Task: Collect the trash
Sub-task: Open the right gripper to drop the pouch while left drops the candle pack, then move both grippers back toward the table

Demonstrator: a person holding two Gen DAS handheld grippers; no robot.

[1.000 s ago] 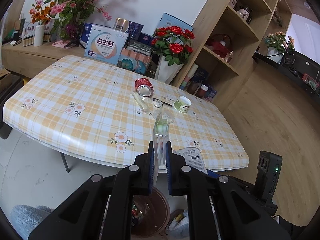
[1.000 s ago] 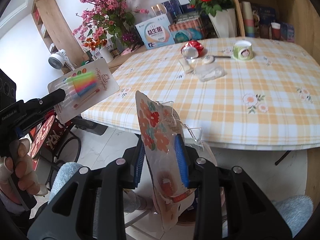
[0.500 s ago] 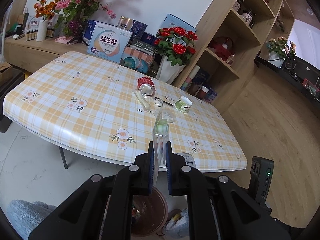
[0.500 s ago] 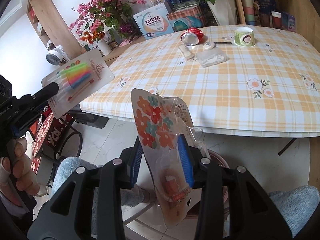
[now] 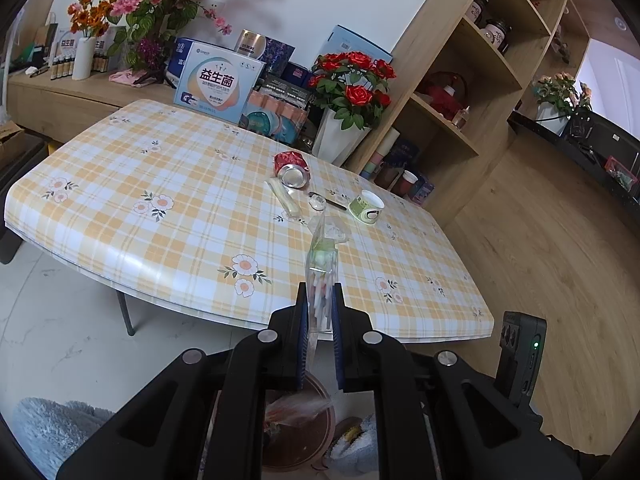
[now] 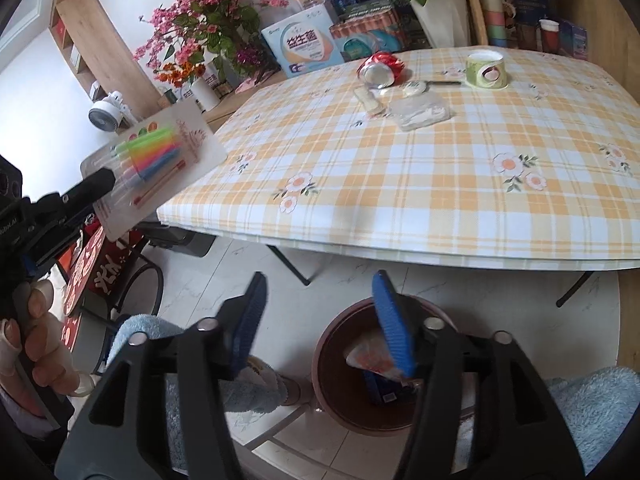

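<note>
My left gripper (image 5: 319, 305) is shut on a candle pack (image 5: 321, 264), held edge-on above the brown trash bin (image 5: 320, 446). In the right wrist view the pack (image 6: 160, 160) shows coloured candles on a white card, held at the far left. My right gripper (image 6: 318, 300) is open and empty above the bin (image 6: 340, 400). A floral wrapper (image 6: 368, 356) lies inside the bin. On the checked table (image 6: 400, 184) lie a crushed red can (image 6: 380, 68), a green paper cup (image 6: 486, 70), a clear plastic bag (image 6: 420, 110) and a wrapped stick (image 6: 368, 100).
Flower vases and boxes (image 5: 218, 80) stand along the table's far edge. Wooden shelves (image 5: 460, 92) rise at the right. A blue fluffy rug (image 6: 592, 412) lies on the tiled floor beside the bin. A black chair (image 6: 132, 272) stands left of the table.
My right gripper opened and the floral wrapper dropped into the bin. My left gripper still holds the candle pack in about the same place.
</note>
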